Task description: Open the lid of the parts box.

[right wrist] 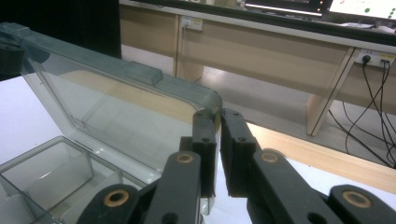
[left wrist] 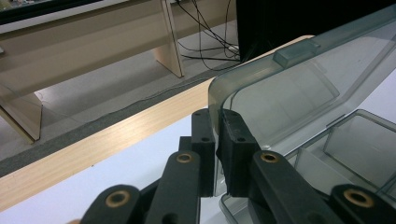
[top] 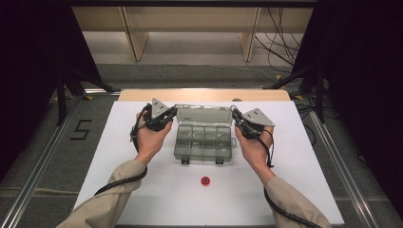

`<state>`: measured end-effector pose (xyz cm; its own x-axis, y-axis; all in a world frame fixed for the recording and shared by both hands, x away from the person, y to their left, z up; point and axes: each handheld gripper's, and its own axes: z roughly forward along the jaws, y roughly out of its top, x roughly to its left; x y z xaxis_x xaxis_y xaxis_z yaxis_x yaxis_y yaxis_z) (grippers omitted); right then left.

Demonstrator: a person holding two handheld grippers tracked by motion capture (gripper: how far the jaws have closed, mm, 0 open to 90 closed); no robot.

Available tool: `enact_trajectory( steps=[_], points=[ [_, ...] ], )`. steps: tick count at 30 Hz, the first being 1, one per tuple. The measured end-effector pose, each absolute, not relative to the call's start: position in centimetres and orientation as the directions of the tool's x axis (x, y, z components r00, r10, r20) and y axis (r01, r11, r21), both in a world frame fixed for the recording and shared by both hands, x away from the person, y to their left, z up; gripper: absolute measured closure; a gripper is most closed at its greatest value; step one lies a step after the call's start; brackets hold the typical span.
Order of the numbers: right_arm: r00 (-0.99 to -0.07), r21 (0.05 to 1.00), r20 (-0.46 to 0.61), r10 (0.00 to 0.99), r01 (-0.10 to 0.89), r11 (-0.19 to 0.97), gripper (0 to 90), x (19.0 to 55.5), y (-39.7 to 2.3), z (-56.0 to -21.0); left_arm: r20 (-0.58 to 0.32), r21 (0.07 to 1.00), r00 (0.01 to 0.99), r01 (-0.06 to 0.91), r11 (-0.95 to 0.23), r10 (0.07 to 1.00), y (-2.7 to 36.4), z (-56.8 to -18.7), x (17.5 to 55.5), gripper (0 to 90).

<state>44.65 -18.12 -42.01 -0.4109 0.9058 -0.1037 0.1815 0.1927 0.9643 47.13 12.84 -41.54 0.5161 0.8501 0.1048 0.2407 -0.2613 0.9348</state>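
The left gripper [left wrist: 218, 140] has its fingers [left wrist: 203, 140] pinched narrow on the left edge of the clear lid [left wrist: 289, 93], the thin plastic caught between the two black pads. The right gripper [right wrist: 218, 140] does the same at the lid's right edge [right wrist: 121, 107], its fingers [right wrist: 236, 149] clamped on the rim near the rounded corner. In the high view the left gripper [top: 172, 113] and the right gripper [top: 235, 114] meet the lid [top: 203, 114] at its two upper corners, each carried by a hand, the left hand [top: 151, 137] and the right hand [top: 254, 145], with sleeves coming in from below. The lid stands raised, tilted back from its box [top: 203, 141], a clear plastic case with small compartments that sits on the white desk [top: 119, 156], about in the middle. A small red ring [top: 205, 180] lies on the desk in front of the box, apart from it. Beyond the desk's wooden far edge are the floor and some cables [top: 278, 42].
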Motion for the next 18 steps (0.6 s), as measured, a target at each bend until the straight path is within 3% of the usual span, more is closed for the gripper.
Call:
enact_trajectory(
  steps=[18],
  points=[
    [-0.404, 0.964, -0.094, 0.91, 0.19, 0.184, 85.2, 45.09, -18.02, -41.89, 0.099, 0.937, 0.511, 0.242, -0.252, 0.854, 12.77, -41.52, 47.64, 84.5]
  ],
)
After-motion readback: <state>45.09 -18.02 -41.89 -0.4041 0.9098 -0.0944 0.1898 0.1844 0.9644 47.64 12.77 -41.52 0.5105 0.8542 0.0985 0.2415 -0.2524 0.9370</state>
